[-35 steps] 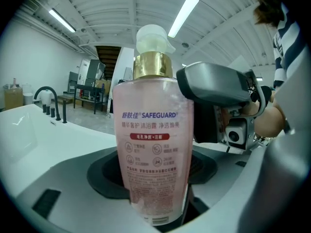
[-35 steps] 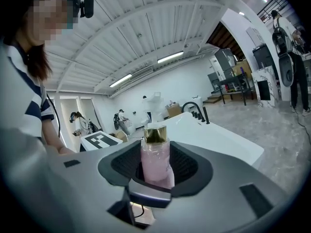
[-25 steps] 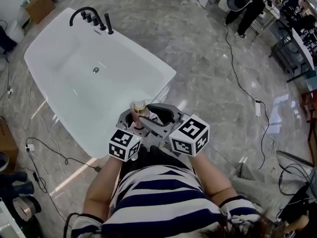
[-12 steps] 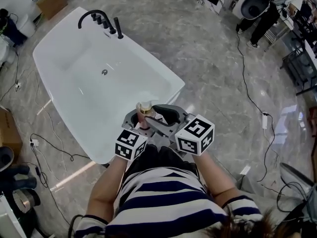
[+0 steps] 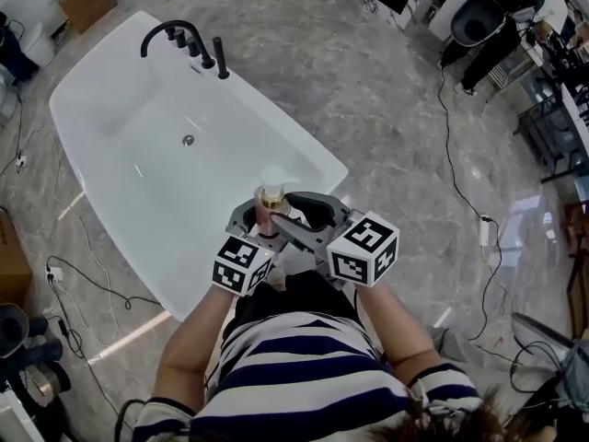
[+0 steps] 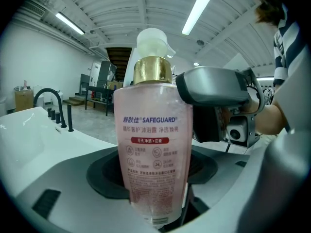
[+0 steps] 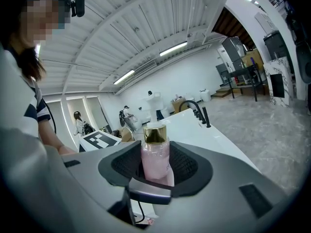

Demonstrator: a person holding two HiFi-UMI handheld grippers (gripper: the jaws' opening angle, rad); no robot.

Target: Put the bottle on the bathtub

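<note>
— Where's the bottle (image 6: 153, 130) right now?

— Up in the air, upright, caught between both tools! The left gripper (image 6: 153, 171) has its jaws clamped on the lower part of it, down below the label.

— And the other one?

— The right gripper (image 7: 155, 165) comes in from the opposite side, jaws closed round the same bottle. It stands at the far end of their black-padded hollow, and the two marker cubes (image 5: 242, 265) sit side by side just behind.

— Can you read anything on it?

— Clear as day: "SAFEGUARD" (image 6: 156, 120) in blue capitals, with three blue Chinese characters just before it. Under that, a red band (image 6: 149, 141) with white Chinese characters, then a block of little icons, one of them with "24" in it. The fine print lower down is too small to make out.

— What does it look like?

— Pale pink and translucent, with a gold collar (image 6: 152, 69) and a white pump top (image 6: 153, 41).

— Is it on the bathtub (image 5: 299, 136)?

— Not yet! The white tub lies ahead and to the left of the grippers, its near edge close under the jaws, and the black faucet (image 5: 166, 30) is well beyond at the far end.
</note>
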